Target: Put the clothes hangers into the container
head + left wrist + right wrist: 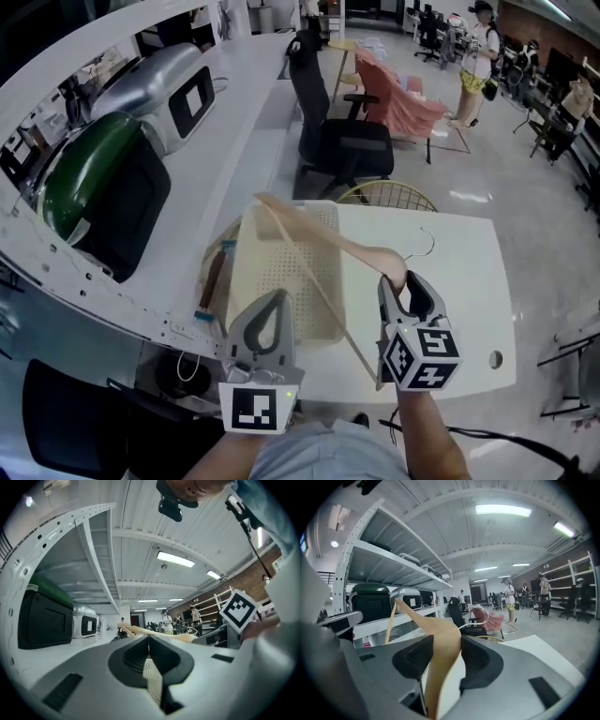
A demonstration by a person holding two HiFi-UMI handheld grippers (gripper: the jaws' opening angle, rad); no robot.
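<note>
A pale wooden clothes hanger point(323, 242) with a thin wire hook hangs tilted over the white table point(459, 281). My right gripper point(398, 279) is shut on its neck, near the hook. In the right gripper view the hanger's wood point(419, 616) fills the space between the jaws of the right gripper point(446, 641). One arm of the hanger reaches out over the cream perforated container point(272, 272). My left gripper point(278, 295) hovers over the container's near part with its tips together and nothing in them. In the left gripper view the left gripper point(149, 639) shows shut, with the hanger point(159, 632) beyond it.
A black office chair point(333, 141) and a round wire frame point(384, 194) stand behind the table. To the left, a shelf holds a green and black case point(94, 187) and a silver case point(164, 84). A brown item point(214, 277) lies beside the container. A person point(478, 56) stands far back.
</note>
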